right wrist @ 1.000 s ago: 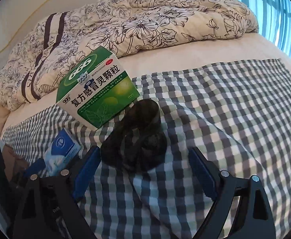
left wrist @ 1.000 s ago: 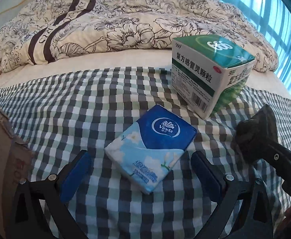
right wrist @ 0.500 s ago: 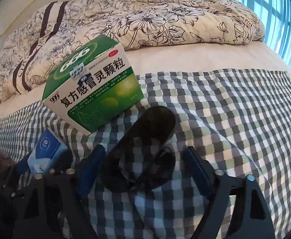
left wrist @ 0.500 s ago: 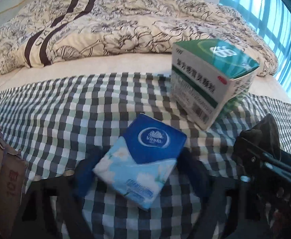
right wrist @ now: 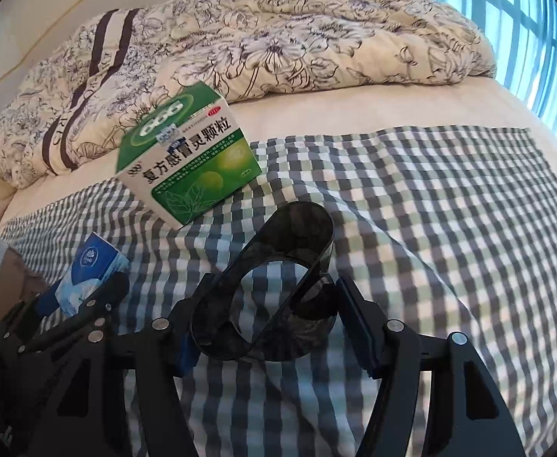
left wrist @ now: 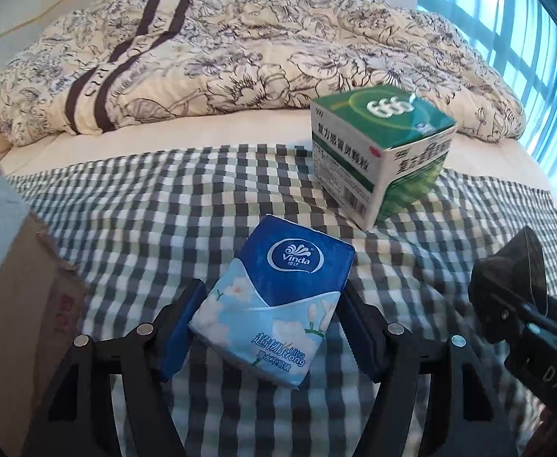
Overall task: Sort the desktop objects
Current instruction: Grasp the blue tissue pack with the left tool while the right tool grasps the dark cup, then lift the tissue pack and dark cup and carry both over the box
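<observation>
Blue-padded fingers of the left gripper (left wrist: 268,327) clamp a blue Vinda tissue pack (left wrist: 278,304) at both sides, above a grey-green checked cloth (left wrist: 145,228). At 1 o'clock from the pack stands a green 999 medicine box (left wrist: 381,160). The right gripper (right wrist: 267,327) holds a dark translucent plastic stand (right wrist: 278,266) between its 2 narrowed fingers. A floral quilt (right wrist: 316,38) lies at 12 o'clock.

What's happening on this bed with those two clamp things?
A person is tidying objects off a checked cloth using hand-held tongs. The left tongs are closed on a blue tissue pack, and the right tongs grip a dark, see-through plastic holder. A green medicine box sits untouched on the cloth, and a cardboard box waits at the left edge.
</observation>
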Demonstrator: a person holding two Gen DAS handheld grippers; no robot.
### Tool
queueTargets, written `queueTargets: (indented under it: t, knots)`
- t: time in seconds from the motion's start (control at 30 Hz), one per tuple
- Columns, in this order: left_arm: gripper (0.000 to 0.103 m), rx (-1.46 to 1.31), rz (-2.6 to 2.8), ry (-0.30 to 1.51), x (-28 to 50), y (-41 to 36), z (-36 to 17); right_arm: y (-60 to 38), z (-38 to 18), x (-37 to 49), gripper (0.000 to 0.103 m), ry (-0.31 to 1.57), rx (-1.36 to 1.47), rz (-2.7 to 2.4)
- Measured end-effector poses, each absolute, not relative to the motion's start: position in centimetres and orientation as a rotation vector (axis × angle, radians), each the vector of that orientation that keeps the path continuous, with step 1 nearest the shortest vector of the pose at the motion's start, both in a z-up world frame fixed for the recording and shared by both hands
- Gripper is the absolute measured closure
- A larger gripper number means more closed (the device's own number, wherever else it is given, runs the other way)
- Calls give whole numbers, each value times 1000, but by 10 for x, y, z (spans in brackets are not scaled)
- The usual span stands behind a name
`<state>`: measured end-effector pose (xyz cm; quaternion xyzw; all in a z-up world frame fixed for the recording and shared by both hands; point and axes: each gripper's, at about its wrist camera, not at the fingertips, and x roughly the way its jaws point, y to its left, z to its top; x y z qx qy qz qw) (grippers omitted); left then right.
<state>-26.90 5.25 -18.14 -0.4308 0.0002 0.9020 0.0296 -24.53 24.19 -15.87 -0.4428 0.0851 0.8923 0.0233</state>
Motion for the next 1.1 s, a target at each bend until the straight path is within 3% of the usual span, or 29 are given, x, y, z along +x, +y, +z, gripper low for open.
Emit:
queueTargets:
  t: [1.1]
  knots:
    - [32, -1005, 2930, -49, -86, -1, -2, 176, -3, -53, 40, 200, -1105, 3004]
